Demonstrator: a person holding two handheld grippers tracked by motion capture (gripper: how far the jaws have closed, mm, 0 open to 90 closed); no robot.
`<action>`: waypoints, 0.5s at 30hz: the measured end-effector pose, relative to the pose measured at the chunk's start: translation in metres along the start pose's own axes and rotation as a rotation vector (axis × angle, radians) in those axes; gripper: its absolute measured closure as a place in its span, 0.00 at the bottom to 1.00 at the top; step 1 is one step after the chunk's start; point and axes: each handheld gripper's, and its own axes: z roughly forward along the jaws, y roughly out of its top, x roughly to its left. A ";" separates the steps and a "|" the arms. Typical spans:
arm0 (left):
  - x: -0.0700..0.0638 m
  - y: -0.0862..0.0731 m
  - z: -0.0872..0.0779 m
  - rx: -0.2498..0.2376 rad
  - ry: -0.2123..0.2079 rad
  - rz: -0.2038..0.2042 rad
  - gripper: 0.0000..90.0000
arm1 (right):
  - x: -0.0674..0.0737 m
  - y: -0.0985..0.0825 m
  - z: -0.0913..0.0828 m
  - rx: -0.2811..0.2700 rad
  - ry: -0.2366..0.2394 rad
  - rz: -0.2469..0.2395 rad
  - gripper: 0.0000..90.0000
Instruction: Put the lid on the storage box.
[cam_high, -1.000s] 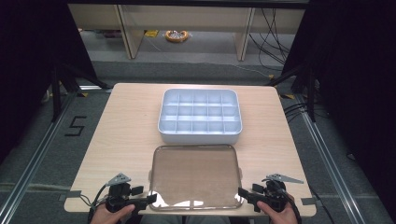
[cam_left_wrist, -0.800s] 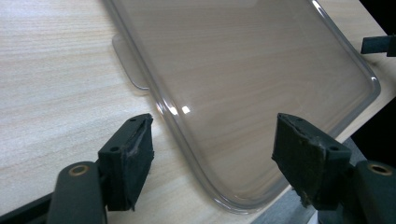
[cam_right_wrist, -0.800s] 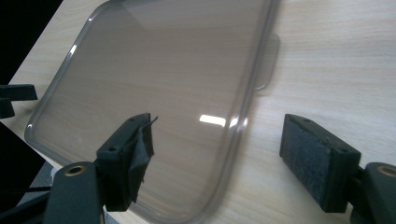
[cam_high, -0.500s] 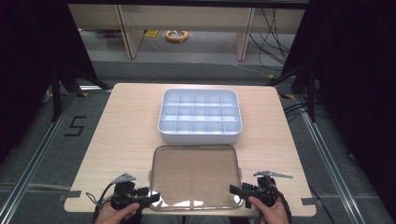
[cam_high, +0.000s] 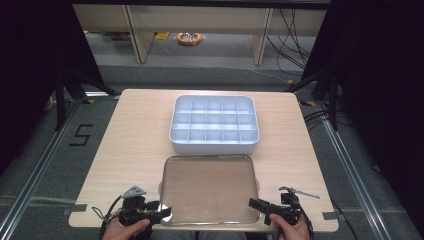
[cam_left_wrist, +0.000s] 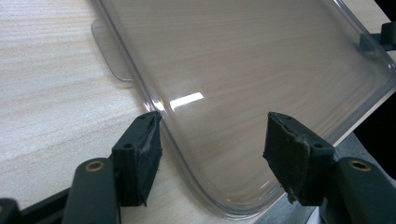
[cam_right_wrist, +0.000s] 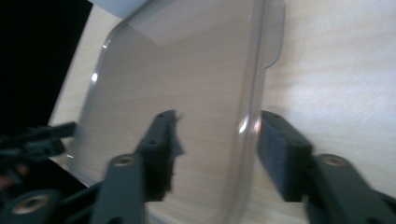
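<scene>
A clear plastic lid (cam_high: 209, 189) lies flat on the wooden table (cam_high: 135, 140), just in front of a white compartment box (cam_high: 214, 124). My left gripper (cam_high: 162, 214) is at the lid's near left corner. In the left gripper view it stands open (cam_left_wrist: 212, 149), its jaws astride the lid's (cam_left_wrist: 243, 60) rim. My right gripper (cam_high: 256, 205) is at the lid's near right corner. In the right gripper view it is open too (cam_right_wrist: 217, 149), with the lid's (cam_right_wrist: 177, 93) right edge between its jaws. Neither gripper holds anything.
The table's front edge runs right under both hands. The lid has a small tab (cam_left_wrist: 109, 56) on its side. Bare wood lies to the left and right of the box. Dark floor with cables (cam_high: 295, 35) surrounds the table.
Both grippers have moved inward from the table's near corners to the lid's near corners. The lid and the box have not moved.
</scene>
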 end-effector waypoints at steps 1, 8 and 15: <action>0.000 0.000 0.000 -0.002 0.004 -0.001 0.39 | 0.001 0.000 0.000 -0.002 0.008 0.015 0.61; 0.002 -0.001 -0.002 -0.002 0.011 0.019 0.39 | -0.001 -0.005 -0.008 -0.011 0.029 -0.107 0.75; 0.003 -0.001 -0.003 -0.006 0.001 0.011 0.39 | 0.010 -0.003 -0.019 -0.074 0.064 -0.195 0.75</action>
